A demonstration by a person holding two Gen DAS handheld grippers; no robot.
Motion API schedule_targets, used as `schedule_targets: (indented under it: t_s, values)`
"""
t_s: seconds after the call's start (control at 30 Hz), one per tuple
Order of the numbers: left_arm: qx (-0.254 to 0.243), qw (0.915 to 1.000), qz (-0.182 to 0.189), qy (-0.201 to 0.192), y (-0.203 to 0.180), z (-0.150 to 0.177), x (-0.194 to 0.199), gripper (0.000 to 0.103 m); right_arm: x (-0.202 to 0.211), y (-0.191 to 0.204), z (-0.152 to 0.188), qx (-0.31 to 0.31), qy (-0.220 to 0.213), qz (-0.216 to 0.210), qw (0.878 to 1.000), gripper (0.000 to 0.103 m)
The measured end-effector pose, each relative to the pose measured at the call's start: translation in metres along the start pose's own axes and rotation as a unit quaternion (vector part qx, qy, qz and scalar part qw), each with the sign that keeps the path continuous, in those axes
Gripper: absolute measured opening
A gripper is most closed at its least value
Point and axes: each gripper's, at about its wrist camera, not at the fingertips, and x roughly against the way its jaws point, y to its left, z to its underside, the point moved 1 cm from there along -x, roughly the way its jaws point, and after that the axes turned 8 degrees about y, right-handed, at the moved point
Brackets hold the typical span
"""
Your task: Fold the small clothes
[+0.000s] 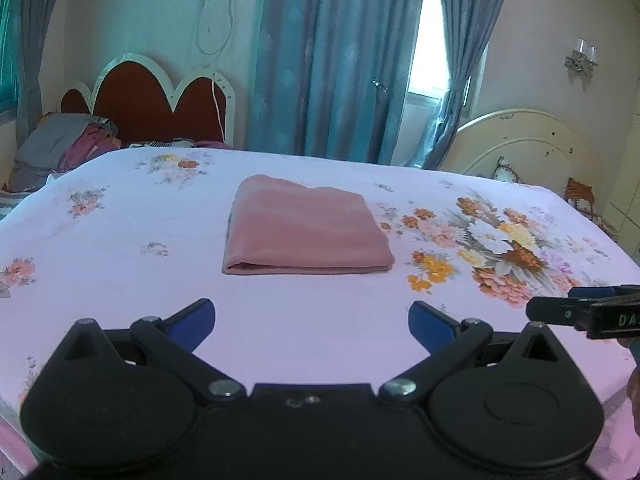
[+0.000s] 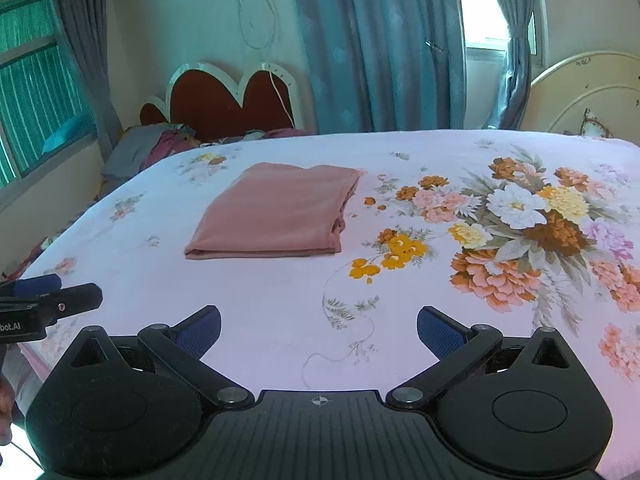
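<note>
A pink garment (image 1: 304,232) lies folded into a neat rectangle on the floral bedsheet (image 1: 120,240), ahead of both grippers. It also shows in the right wrist view (image 2: 276,216), ahead and to the left. My left gripper (image 1: 312,324) is open and empty, held back from the garment over the near part of the bed. My right gripper (image 2: 318,330) is open and empty, level with it; its tip shows at the right edge of the left wrist view (image 1: 576,308). The left gripper's tip shows at the left edge of the right wrist view (image 2: 56,296).
The bed's sheet (image 2: 400,288) has a large flower print on the right. A pile of clothes (image 1: 68,144) lies by a red headboard (image 1: 156,104) at the far left. Blue curtains (image 1: 332,60) and a cream headboard (image 1: 528,144) stand behind.
</note>
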Motion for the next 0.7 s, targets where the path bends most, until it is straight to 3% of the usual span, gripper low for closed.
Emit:
schedule_targets:
  t_s: [0.7]
  values:
    - [-0.009,0.9994,0.011,-0.032,-0.007,0.010,0.035,0.103,0.037,0.022,0.011,0.025,-0.030,0.008,0.999,0.103]
